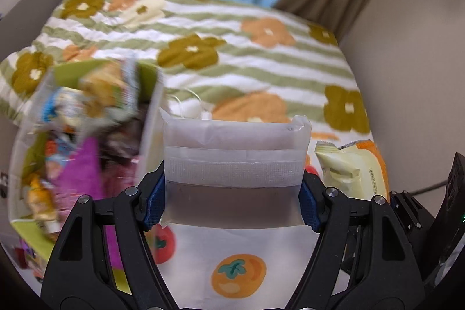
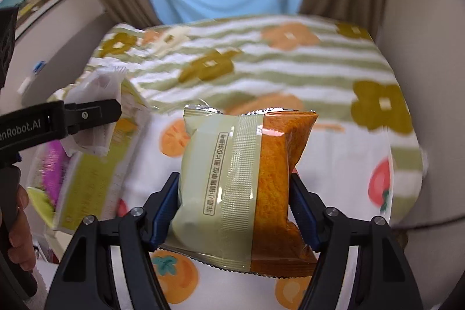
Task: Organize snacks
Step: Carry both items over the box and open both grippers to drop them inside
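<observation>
Left wrist view: the left gripper [image 1: 232,193] clamps a frosted white packet [image 1: 234,161] between its blue pads above the fruit-print cloth [image 1: 203,252], while the snack-filled box [image 1: 87,135] at left is motion-blurred and its contents cannot be identified. Right wrist view: the right gripper [image 2: 234,211] grips a pale-green and orange cake packet [image 2: 241,188] (lower edge partly behind the jaws). Only this view shows the left gripper [image 2: 96,109] from the side beside the box [image 2: 96,164]; the floral blanket [image 2: 261,63] lies beyond.
</observation>
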Tool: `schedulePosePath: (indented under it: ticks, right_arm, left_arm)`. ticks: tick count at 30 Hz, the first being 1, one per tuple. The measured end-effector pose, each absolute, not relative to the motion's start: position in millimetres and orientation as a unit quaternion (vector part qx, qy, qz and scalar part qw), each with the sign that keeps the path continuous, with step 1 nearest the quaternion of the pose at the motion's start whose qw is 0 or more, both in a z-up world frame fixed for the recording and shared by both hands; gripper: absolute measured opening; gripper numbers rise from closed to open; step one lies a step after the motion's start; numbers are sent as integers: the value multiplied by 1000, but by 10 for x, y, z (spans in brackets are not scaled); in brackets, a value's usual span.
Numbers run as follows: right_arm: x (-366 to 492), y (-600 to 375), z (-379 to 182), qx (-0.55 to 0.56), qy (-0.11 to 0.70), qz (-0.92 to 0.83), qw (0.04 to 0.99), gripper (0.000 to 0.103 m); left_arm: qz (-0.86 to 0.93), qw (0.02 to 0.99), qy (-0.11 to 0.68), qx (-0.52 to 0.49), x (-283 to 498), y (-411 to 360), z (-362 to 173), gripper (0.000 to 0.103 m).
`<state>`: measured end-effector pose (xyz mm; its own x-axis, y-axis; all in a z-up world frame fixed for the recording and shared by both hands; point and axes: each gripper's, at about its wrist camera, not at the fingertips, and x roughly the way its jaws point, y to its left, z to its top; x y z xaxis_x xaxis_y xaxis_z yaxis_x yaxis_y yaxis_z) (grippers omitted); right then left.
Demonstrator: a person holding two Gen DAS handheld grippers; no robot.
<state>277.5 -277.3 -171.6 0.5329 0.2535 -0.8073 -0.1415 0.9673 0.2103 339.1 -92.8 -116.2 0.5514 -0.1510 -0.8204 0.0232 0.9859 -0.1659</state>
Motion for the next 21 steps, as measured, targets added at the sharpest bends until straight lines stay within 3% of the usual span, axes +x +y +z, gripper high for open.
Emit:
schedulePosePath:
  ticks: [10,21]
  right_arm:
    - [2744,-1836,-1021,25,405,226,886,67]
    - [2748,-593,-969,43,402,240,883,67]
  left_arm:
    - [24,897,428,-107,3075,261,-742,71]
    - [5,871,489,-52,3195,1425,-1131,71]
